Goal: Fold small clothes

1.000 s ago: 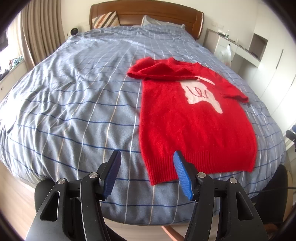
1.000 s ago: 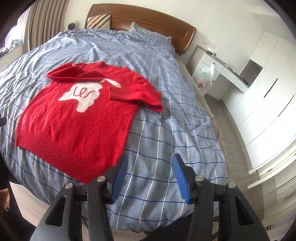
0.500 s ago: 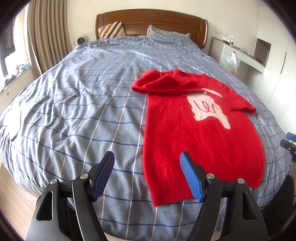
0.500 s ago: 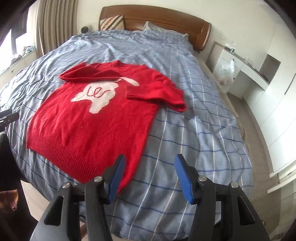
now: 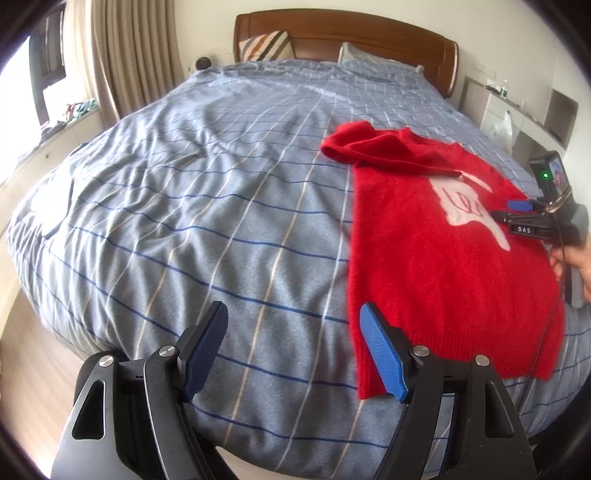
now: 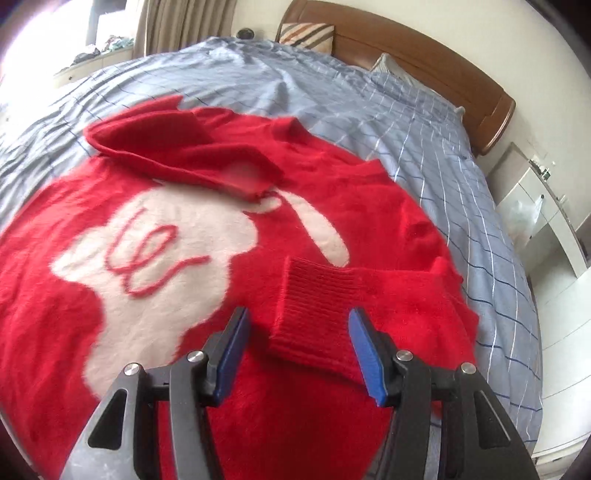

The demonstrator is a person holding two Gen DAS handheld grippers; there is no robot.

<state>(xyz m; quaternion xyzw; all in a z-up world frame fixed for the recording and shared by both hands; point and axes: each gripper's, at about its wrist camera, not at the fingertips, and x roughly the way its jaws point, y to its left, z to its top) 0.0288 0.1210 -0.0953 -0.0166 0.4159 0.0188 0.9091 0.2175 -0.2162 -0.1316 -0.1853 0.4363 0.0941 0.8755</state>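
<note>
Sweater [image 5: 439, 254]: we see a red knit with a white motif lying flat, front up, on the right side of the bed [image 5: 207, 206], hem toward the foot edge.
Left sleeve [image 6: 173, 147]: we find it folded inward across the upper chest.
Right sleeve [image 6: 354, 299]: it lies folded over the body, and its ribbed cuff [image 6: 310, 306] points toward the white motif.
Right gripper [image 6: 299, 350]: we hold it low over the sweater, fingers spread wide, the ribbed cuff lying in the gap between them; we cannot tell whether the blue pads touch the knit.
Left gripper [image 5: 295, 350]: we keep it above the foot of the bed, fingers spread wide and holding nothing, the right pad just above the sweater's hem corner.
Right hand [image 5: 572, 258]: from the left wrist view we see it gripping the handle of the other gripper over the sweater's far side.
Bed cover: blue-grey with a thin check, wrinkled on the left.
Headboard [image 5: 343, 29]: wooden, with a striped pillow [image 5: 264, 46] against it.
</note>
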